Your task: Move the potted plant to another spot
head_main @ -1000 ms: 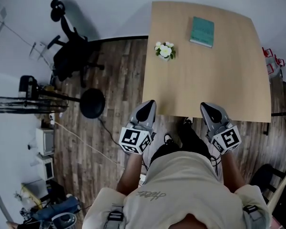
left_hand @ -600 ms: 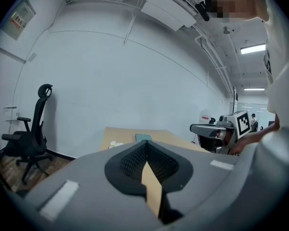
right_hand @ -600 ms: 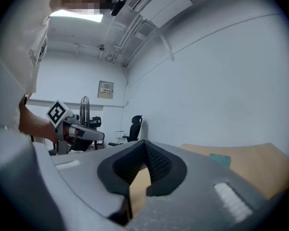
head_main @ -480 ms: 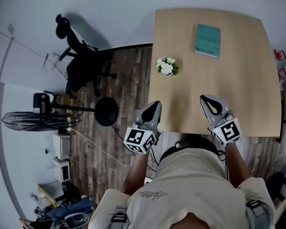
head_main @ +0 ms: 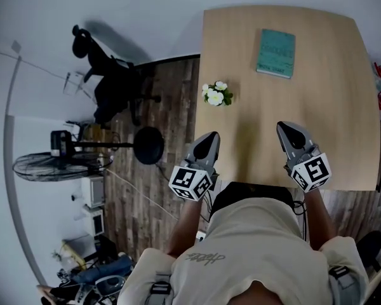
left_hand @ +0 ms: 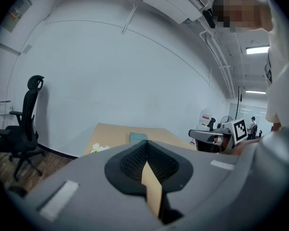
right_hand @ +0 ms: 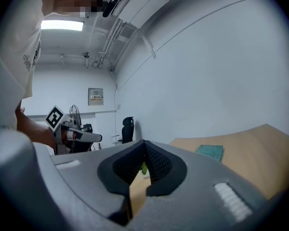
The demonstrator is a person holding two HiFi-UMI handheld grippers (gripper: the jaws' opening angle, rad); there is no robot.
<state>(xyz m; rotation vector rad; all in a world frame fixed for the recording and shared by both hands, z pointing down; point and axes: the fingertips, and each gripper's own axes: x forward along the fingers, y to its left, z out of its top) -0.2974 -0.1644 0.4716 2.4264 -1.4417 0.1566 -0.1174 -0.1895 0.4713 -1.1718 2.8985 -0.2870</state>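
A small potted plant (head_main: pixel 216 94) with white flowers stands near the left edge of the light wooden table (head_main: pixel 330 119). My left gripper (head_main: pixel 211 138) is shut and empty, with its tip over the table's near left corner, a short way short of the plant. Level with it, my right gripper (head_main: pixel 284 128) is also shut and empty over the near edge, to the right of the plant. In the left gripper view the plant (left_hand: pixel 100 148) peeks over the left jaw. In the right gripper view a green bit of the plant (right_hand: pixel 144 168) shows between the jaws.
A teal book (head_main: pixel 276 53) lies flat at the table's far side. Left of the table, on the wooden floor, stand a black office chair (head_main: pixel 111 81), a round black stool (head_main: pixel 148 146) and a fan (head_main: pixel 57 166). Clutter fills the lower left corner.
Both grippers have come forward from in front of the table's near edge to over it, closer to the plant. Both stay shut.
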